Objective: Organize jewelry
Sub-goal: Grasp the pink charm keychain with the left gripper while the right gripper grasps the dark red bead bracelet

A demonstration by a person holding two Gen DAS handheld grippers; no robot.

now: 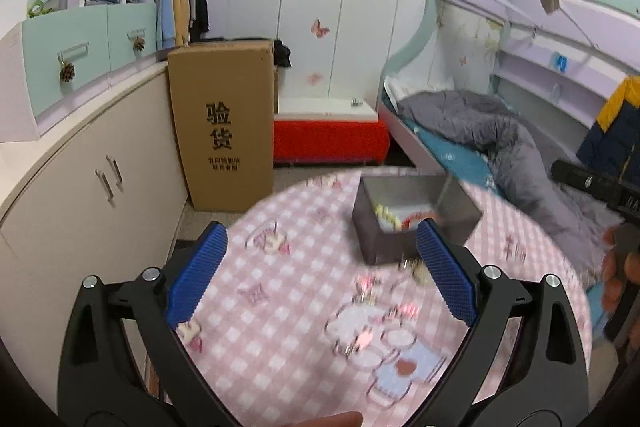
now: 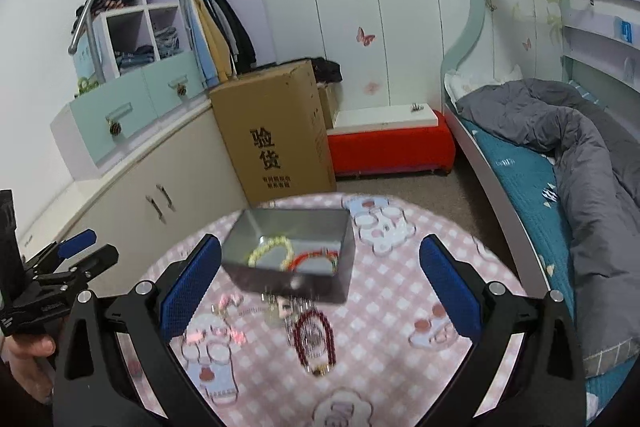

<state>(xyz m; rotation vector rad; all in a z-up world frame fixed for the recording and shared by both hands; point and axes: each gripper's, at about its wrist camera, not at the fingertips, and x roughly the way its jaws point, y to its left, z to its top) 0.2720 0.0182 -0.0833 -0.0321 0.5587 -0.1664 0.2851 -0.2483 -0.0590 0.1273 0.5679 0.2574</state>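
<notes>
Left hand-held gripper [image 1: 320,267] and right hand-held gripper [image 2: 320,271] both gape wide.

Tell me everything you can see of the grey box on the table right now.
The grey box is a small, open-topped rectangular tin with dark outer walls and shiny, metal-looking inner walls. It sits upright on the pink checked tablecloth, towards the far side. Inside lie a pale yellow bead bracelet and a red bead bracelet. More jewelry, including a dark red bead bracelet, lies on the cloth just in front of it. Neither gripper touches it.

A child's bedroom at home: bunk bed [image 2: 532,131], open wardrobe [image 2: 188,7], butterfly stickers [image 2: 365,37] on cupboards.
</notes>
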